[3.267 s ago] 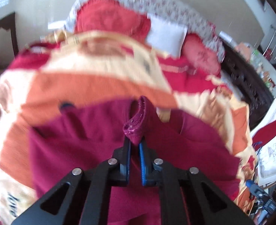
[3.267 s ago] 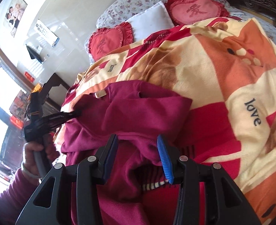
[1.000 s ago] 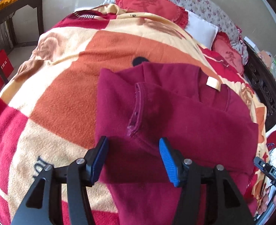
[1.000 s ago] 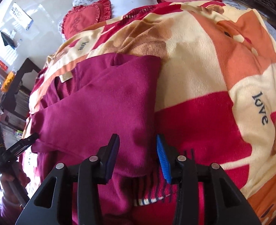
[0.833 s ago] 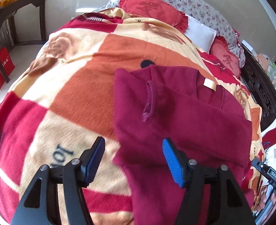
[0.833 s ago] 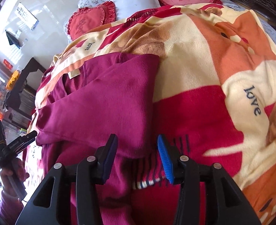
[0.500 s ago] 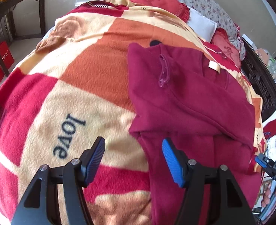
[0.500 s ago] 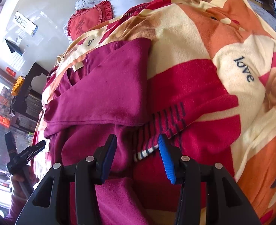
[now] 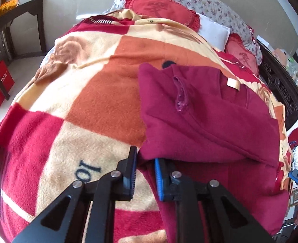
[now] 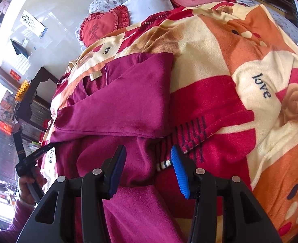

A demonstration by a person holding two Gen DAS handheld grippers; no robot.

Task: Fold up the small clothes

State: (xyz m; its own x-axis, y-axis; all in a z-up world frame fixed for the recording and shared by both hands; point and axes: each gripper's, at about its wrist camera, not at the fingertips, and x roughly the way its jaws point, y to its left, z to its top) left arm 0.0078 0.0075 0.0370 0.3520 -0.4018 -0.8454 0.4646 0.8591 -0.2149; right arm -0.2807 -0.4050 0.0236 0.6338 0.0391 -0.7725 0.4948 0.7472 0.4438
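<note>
A: Left wrist view?
B: My left fingers (image 9: 144,173) have just closed to a narrow gap, pinching the near-left edge of the maroon top (image 9: 201,121) on the bed blanket (image 9: 84,93). Ready to fold it over.
A: Right wrist view?
B: My right fingers (image 10: 148,171) are part open, straddling its near hem, gripping nothing. No containers in sight.

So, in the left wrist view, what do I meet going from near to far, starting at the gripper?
Left gripper → maroon top → cream neck label → white pillow → floral bedding by the wall.
</note>
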